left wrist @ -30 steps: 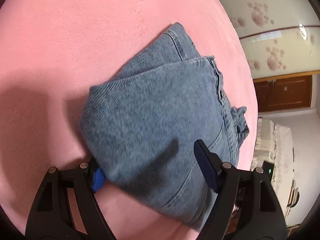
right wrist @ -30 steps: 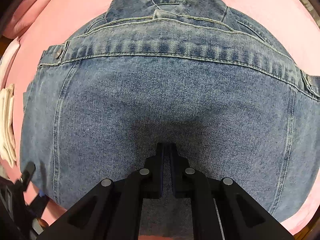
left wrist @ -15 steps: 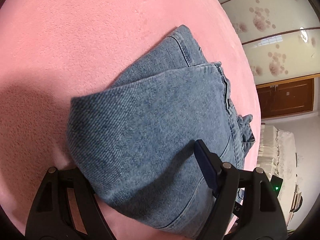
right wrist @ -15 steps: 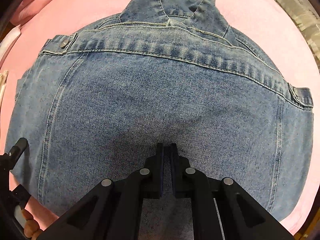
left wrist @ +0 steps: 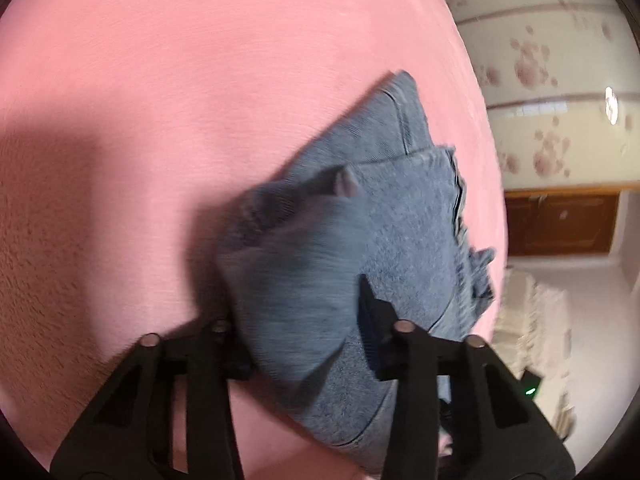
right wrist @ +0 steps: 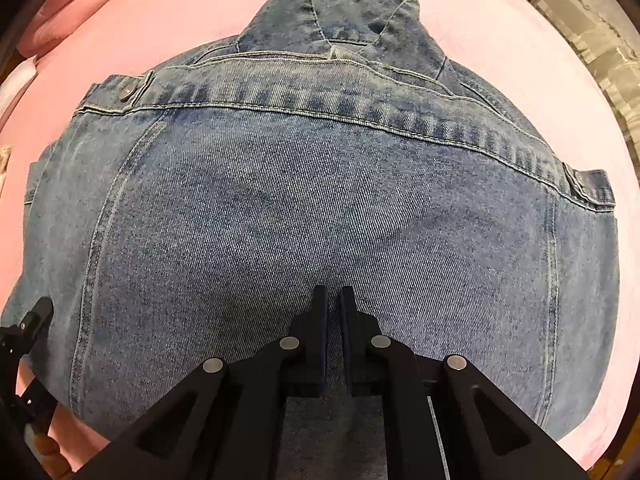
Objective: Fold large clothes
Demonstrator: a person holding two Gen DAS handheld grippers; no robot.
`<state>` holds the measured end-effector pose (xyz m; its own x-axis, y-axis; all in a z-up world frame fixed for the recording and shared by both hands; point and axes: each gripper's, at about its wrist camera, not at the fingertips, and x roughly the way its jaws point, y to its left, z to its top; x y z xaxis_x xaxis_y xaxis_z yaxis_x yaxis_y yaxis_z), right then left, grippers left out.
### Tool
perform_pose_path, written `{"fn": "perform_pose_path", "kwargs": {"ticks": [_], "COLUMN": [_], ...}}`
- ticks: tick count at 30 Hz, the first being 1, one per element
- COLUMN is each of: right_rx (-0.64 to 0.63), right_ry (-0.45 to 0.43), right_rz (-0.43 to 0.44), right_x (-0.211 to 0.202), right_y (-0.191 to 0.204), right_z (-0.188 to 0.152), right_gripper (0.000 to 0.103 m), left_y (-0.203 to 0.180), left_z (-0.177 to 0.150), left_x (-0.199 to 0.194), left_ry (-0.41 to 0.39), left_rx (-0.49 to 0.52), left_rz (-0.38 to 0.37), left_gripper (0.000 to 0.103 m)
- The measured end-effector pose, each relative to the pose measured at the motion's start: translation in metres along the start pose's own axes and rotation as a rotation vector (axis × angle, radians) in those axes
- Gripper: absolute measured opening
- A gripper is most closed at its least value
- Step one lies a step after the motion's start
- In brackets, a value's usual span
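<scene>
A blue denim jacket [right wrist: 320, 200] lies folded on the pink bed cover [right wrist: 500, 40], back side up, with its collar [right wrist: 340, 20] at the far end. In the left wrist view the jacket [left wrist: 400, 216] shows side-on. My left gripper [left wrist: 302, 332] is closing on its near folded corner, and the denim bunches up and wrinkles between the pads. My right gripper [right wrist: 333, 300] is shut and points steeply down over the middle of the jacket's back, with no fold seen pinched. The left gripper's black frame [right wrist: 24, 332] shows at the jacket's left edge.
The pink bed cover [left wrist: 200, 100] spreads wide to the left of the jacket. Past the bed's right edge are flower-patterned panels [left wrist: 540, 60], a brown wooden door [left wrist: 560, 224] and white lace-covered furniture [left wrist: 532, 320]. A pink pillow [right wrist: 60, 12] lies at the far left.
The left jaws have closed from wide apart onto the jacket's corner, which now bunches up between them. The right gripper has drawn back, so more of the collar and pink cover shows.
</scene>
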<state>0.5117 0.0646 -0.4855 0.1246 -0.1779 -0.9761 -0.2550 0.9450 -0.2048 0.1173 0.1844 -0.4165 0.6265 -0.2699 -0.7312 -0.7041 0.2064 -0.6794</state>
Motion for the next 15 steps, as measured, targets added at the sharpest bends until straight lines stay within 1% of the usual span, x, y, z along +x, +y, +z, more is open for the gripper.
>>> {"fn": "perform_pose_path", "kwargs": {"ticks": [1,2,5,7,10,12,15], "right_rx": [-0.002,-0.007,-0.015,-0.022,-0.026,-0.034,-0.023], "right_ry": [-0.008,-0.017,-0.041,-0.053,-0.069,-0.076,-0.077], "right_rz": [-0.012,-0.026,-0.071,-0.098,-0.139,-0.165,-0.183], "right_x": [-0.002,-0.003,-0.010,-0.010,-0.013,-0.016,-0.019], "right_y": [0.003,0.006,0.018,0.022,0.033,0.039,0.046], "right_z": [-0.004,-0.007,-0.018,-0.021,-0.031,-0.034,-0.039], "right_gripper": [0.006,0.006,0.006,0.006,0.006,0.006,0.006], "left_y": [0.006,0.009,0.009,0.004,-0.008,-0.016,-0.027], "left_z": [0.002,0.003,0.004,0.004,0.003,0.004,0.004], "left_x": [0.000,0.000,0.000,0.000,-0.004,-0.008,-0.016], "left_ry": [0.009,0.016,0.028,0.029,0.030,0.032,0.040], "left_rx": [-0.038,-0.056,-0.073,-0.061,-0.008,0.026,0.080], "left_rz": [-0.027,-0.040,-0.050,-0.032,0.006,0.008,-0.008], "left_gripper": [0.029,0.027,0.023,0.022,0.021,0.018,0.015]}}
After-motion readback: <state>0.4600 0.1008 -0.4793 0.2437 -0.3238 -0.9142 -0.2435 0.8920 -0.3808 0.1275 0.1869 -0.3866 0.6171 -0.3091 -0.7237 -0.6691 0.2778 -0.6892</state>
